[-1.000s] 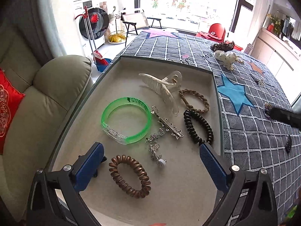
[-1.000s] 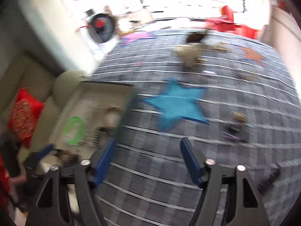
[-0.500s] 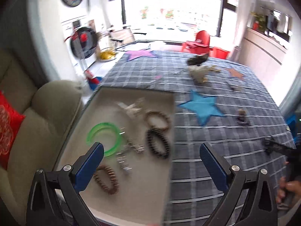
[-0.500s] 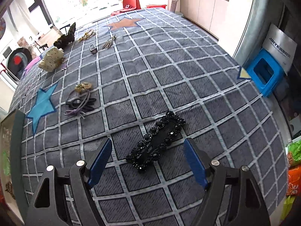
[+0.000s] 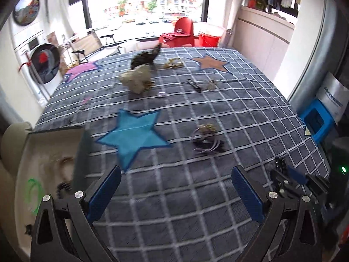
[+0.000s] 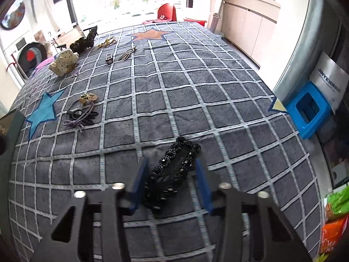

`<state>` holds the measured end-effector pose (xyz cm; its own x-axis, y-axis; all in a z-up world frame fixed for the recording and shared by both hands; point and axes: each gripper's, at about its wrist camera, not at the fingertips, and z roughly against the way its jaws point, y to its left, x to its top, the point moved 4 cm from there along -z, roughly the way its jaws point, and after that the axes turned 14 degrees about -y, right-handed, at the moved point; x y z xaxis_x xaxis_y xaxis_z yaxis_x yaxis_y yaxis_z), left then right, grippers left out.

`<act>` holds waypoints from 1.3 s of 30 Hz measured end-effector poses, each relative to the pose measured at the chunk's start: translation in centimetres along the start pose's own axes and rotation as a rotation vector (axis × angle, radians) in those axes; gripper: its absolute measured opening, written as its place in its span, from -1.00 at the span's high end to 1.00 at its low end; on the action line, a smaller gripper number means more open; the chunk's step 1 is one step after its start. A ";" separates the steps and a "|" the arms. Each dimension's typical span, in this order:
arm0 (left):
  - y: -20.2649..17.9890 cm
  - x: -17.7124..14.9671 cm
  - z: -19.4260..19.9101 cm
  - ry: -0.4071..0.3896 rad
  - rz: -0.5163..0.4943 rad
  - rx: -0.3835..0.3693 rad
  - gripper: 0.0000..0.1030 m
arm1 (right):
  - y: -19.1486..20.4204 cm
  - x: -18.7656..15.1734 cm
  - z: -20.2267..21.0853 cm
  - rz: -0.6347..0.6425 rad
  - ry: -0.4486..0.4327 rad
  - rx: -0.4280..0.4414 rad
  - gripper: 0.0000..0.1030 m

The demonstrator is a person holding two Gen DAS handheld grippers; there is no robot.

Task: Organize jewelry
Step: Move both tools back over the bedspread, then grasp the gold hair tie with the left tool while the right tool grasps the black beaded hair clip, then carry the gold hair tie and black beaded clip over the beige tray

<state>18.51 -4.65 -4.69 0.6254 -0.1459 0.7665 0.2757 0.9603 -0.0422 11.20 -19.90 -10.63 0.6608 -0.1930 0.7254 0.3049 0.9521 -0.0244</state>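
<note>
A: Right wrist view: on the grey checked quilt (image 6: 196,91), the right gripper (image 6: 171,178) straddles the black beaded barrette (image 6: 172,172), jaws apart, not yet clamped.

B: It lies diagonal; pinched off-centre, it may twist free. The left gripper (image 5: 176,193) hangs spread, holding nothing, beside the beige jewelry tray (image 5: 52,139).

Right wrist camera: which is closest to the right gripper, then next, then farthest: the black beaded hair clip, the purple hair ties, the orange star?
1. Black beaded hair clip, between the right gripper's fingers.
2. Purple hair ties, ahead on the left.
3. Orange star patch, far end, near the window.
</note>
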 end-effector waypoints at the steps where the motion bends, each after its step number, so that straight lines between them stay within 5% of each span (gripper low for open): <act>1: -0.9 0.2 -1.3 0.014 -0.009 -0.012 -0.98 | -0.2 -0.1 0.1 0.007 -0.002 0.016 0.26; 7: -3.4 1.2 -6.4 0.063 -0.054 -0.045 -0.98 | -0.9 -0.4 0.5 0.030 -0.022 0.070 0.27; 9: -3.8 1.3 -7.9 0.080 -0.063 -0.042 -0.73 | -1.0 -0.5 0.6 0.034 -0.025 0.082 0.27; 16: -3.9 1.0 -10.9 0.146 -0.065 -0.038 -0.40 | -1.2 -0.6 0.7 0.028 -0.031 0.105 0.27; 21: -4.1 1.4 -10.7 0.133 -0.067 -0.051 0.66 | -1.2 -0.7 0.8 0.039 -0.035 0.099 0.27; 24: -3.9 1.5 -10.6 0.134 -0.038 -0.068 0.91 | -1.1 -0.6 0.8 0.042 -0.034 0.097 0.27; 39: -1.6 1.6 -1.6 -0.002 0.033 -0.100 0.91 | -1.4 0.8 2.9 -0.066 -0.038 0.226 0.28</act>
<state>20.26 -6.78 -4.48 0.6338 -0.1140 0.7651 0.3265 0.9361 -0.1310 9.27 -20.73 -8.02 0.6165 -0.2519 0.7459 0.1828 0.9673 0.1756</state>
